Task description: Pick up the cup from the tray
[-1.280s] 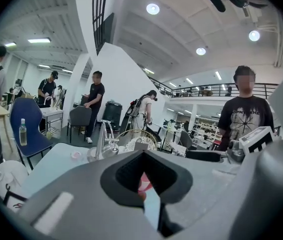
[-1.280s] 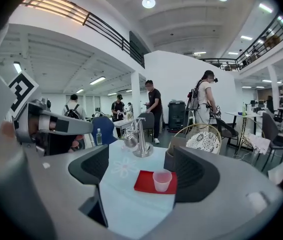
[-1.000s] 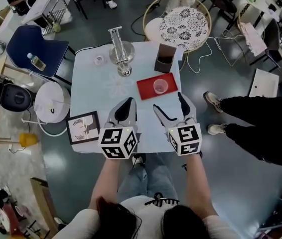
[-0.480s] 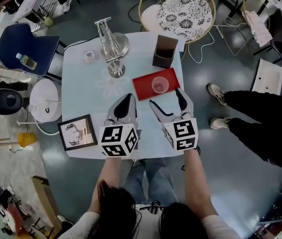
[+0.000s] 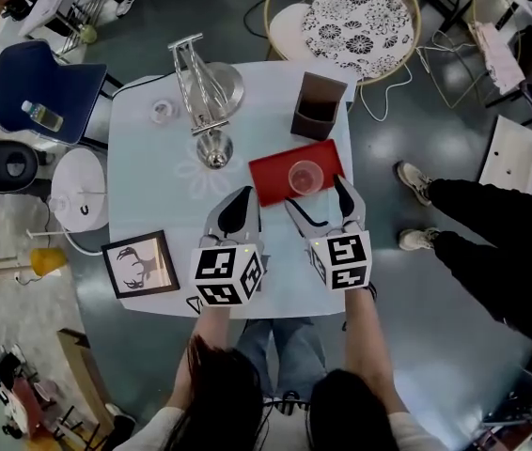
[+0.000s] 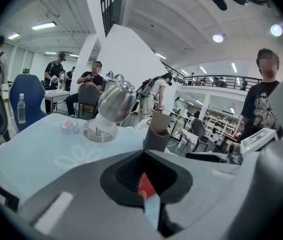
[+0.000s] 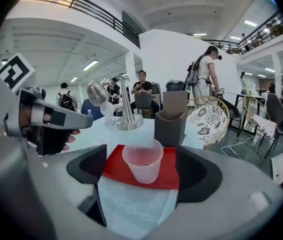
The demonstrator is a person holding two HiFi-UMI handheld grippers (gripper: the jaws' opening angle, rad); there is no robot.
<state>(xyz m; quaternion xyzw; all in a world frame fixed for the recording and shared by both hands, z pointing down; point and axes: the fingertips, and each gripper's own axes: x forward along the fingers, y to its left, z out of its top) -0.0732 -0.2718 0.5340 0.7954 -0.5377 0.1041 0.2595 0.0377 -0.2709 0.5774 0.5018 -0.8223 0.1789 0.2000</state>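
Observation:
A clear plastic cup [image 5: 304,175] [image 7: 142,160] stands upright on a red tray [image 5: 275,178] [image 7: 115,165] at the right of the pale blue table [image 5: 153,177]. My right gripper [image 5: 317,195] [image 7: 141,176] is open, its jaws reaching over the tray's near edge on either side of the cup, with gaps between the pads and the cup. My left gripper [image 5: 238,203] [image 6: 144,184] is shut on nothing, just left of the tray's near corner; a sliver of red tray shows past its jaws.
Behind the tray stands a brown square holder [image 5: 318,108] [image 7: 171,124]. A metal stand on a round base [image 5: 205,92] and a small glass [image 5: 161,111] sit at the far left, a framed picture [image 5: 139,263] at the near left corner. A person's legs [image 5: 492,242] are right of the table.
Both grippers have moved forward toward the tray. The right gripper's open jaws now flank the cup, where before they were short of the tray.

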